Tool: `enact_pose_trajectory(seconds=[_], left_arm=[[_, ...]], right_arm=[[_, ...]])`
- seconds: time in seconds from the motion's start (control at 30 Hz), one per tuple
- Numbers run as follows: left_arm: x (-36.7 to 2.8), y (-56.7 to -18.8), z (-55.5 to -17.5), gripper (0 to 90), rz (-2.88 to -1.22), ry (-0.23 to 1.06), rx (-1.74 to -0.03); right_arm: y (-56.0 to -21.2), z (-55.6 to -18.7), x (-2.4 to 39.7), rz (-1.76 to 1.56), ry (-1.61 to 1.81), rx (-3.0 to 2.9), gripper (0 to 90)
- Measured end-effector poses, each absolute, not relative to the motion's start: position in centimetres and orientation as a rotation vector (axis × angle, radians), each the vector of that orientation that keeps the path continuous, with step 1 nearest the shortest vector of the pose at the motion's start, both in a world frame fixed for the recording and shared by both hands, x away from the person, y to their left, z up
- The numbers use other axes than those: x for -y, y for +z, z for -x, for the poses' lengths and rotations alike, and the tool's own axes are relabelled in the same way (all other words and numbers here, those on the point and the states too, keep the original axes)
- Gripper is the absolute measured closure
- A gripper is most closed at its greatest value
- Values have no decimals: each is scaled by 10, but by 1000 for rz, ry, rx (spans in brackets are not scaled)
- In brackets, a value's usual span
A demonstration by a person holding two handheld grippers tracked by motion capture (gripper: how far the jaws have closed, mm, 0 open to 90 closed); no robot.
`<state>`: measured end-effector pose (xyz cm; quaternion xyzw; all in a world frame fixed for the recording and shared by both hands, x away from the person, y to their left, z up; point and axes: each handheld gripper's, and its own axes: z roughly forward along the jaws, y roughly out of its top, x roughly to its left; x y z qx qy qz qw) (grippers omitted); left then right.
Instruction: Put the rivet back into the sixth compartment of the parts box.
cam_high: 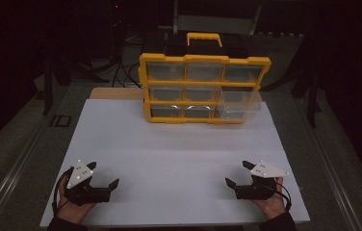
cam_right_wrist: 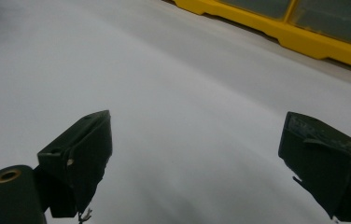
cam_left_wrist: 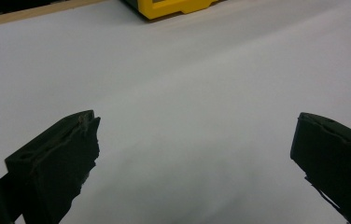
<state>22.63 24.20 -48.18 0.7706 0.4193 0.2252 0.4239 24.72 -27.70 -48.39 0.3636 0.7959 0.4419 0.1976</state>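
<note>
Both grippers rest on the white board (cam_high: pixel 179 144), well short of the yellow organiser (cam_high: pixel 203 89): left gripper (cam_high: pixel 103 177) jaws apart, right gripper (cam_high: pixel 239 174) jaws apart. Advance each squarely toward the organiser, keeping jaws wide until contact.

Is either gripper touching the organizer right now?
No, the left gripper and right gripper sit open near the table's front edge, far from the organizer.

Left gripper (cam_high: pixel 104 175) low on white table (cam_high: pixel 169 149), near left corner, jaws spread, nothing between. Right gripper (cam_high: pixel 237 173) near right corner, jaws spread likewise. Both well apart. Yellow organizer (cam_high: pixel 203 89) stands upright at far edge, clear compartments facing forward, yellow handle (cam_high: pixel 204 38) on top. Surroundings dark.
</note>
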Motion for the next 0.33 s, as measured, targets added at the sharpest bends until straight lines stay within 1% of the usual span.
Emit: enact_pose_trajectory(seconds=[0.33], left_arm=[[-243, -482, -227, 17, -1921, 577, -1053]], right_arm=[[-489, -250, 283, -1029, 1231, -2211, 97]])
